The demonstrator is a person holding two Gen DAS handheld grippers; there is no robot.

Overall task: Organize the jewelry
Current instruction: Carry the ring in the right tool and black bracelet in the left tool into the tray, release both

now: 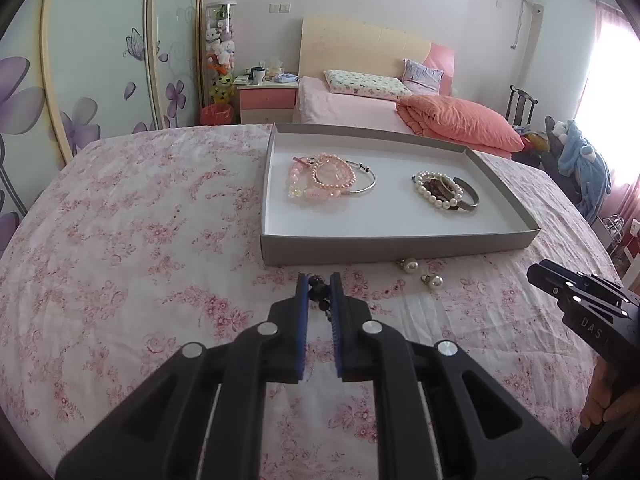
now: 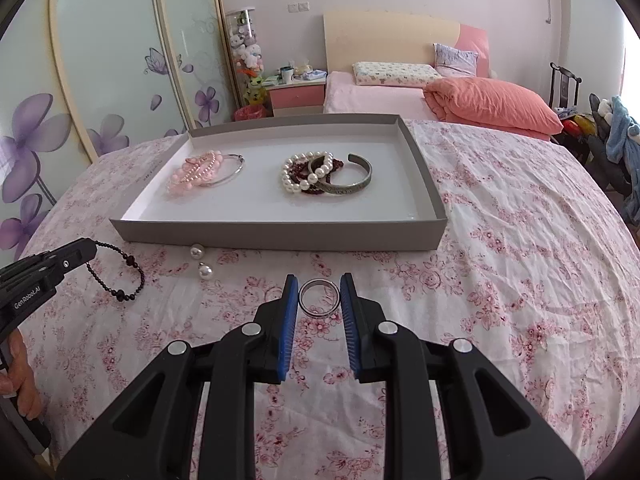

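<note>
My left gripper (image 1: 319, 280) is shut on a black beaded bracelet (image 1: 320, 294), which hangs from its tips above the floral cloth; the right wrist view shows that bracelet (image 2: 120, 276) dangling from the left gripper (image 2: 91, 249). My right gripper (image 2: 319, 280) is shut on a silver ring-shaped bangle (image 2: 319, 297), held between its blue pads (image 2: 290, 312). A grey shallow box (image 2: 276, 236) holds a pink bead and silver bangle pile (image 2: 204, 172) and a pearl, dark bead and metal cuff pile (image 2: 324, 174). Two pearl earrings (image 2: 202, 262) lie in front of the box.
The table carries a wrinkled pink floral cloth (image 2: 520, 264). Behind it stand a bed with an orange quilt (image 2: 492, 104), a nightstand (image 2: 296, 94) and a flowered wardrobe (image 2: 100, 72). A hand (image 2: 18, 364) grips the left tool's handle.
</note>
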